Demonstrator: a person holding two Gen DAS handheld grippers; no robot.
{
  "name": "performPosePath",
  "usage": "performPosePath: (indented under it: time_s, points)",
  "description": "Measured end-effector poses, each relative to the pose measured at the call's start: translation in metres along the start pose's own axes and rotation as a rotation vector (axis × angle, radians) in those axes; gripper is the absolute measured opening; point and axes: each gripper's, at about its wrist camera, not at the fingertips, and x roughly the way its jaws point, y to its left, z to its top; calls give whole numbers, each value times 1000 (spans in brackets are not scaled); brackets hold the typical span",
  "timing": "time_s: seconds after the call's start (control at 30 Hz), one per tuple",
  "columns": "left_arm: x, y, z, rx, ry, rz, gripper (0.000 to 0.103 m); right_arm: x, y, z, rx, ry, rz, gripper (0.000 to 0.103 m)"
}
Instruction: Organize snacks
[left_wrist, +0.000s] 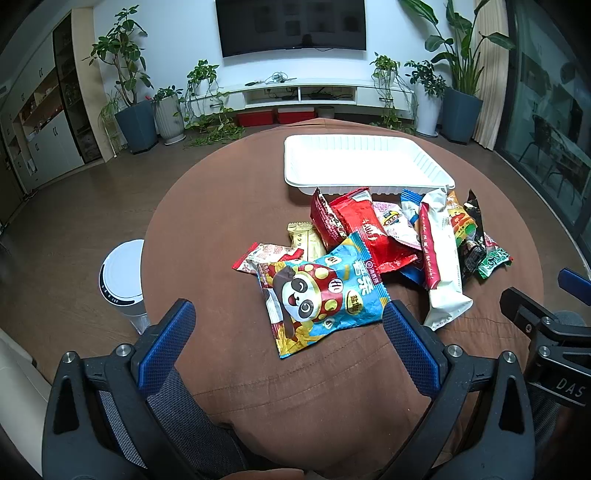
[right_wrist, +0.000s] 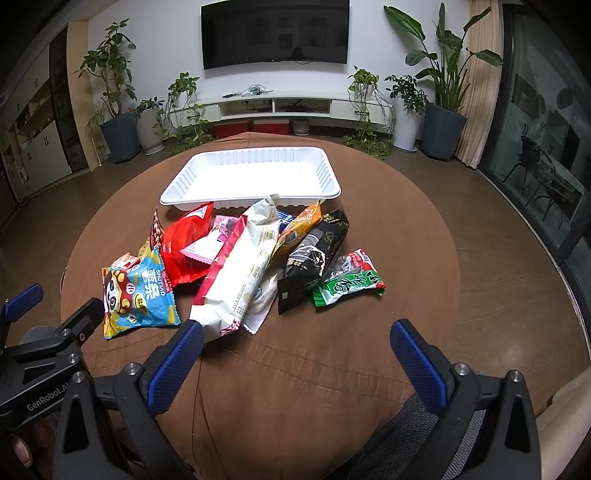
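**A:** What sits at the far left?

**B:** In the left wrist view, a white bin (left_wrist: 123, 280) stands on the floor, left of the left claw (left_wrist: 289, 314) and beside the round brown table (left_wrist: 221, 229). The claw hovers low over the near edge, its blue-padded fingers (left_wrist: 168, 343) spread wide apart, holding nothing.

**A:** And straight ahead of it?

**B:** A blue panda bag (left_wrist: 325, 291) lies flat just beyond the fingertips, nearer the right finger. Behind it, a small red-and-white pack (left_wrist: 266, 256) and a gold bar (left_wrist: 304, 240) peek out. Farther ahead and to the right, red bags (left_wrist: 365, 229) lean on the heap.

**A:** The tray?

**B:** The white tray (left_wrist: 295, 166) rests beyond the heap, ahead and right of the left claw, its near wall touching the rear snacks. Nothing lies in it.

**A:** Moving right?

**B:** The right wrist view shows the right claw (right_wrist: 297, 334), also parted wide and empty. A long white pack (right_wrist: 240, 273) ends just beside its left finger (right_wrist: 177, 362). A pink pack (right_wrist: 207, 247) lies left of it. Ahead of the gap, an orange bag (right_wrist: 299, 227) and a black bag (right_wrist: 317, 251) overlap. A green pack (right_wrist: 351, 284) lies rightmost, ahead of the right finger, well apart from it.
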Motion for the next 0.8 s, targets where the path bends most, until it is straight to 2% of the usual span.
performPosePath:
  time_s: [0.8]
  points:
    - [1, -1, -1, 2, 2, 1, 103, 0, 0, 0, 0, 2, 0, 103]
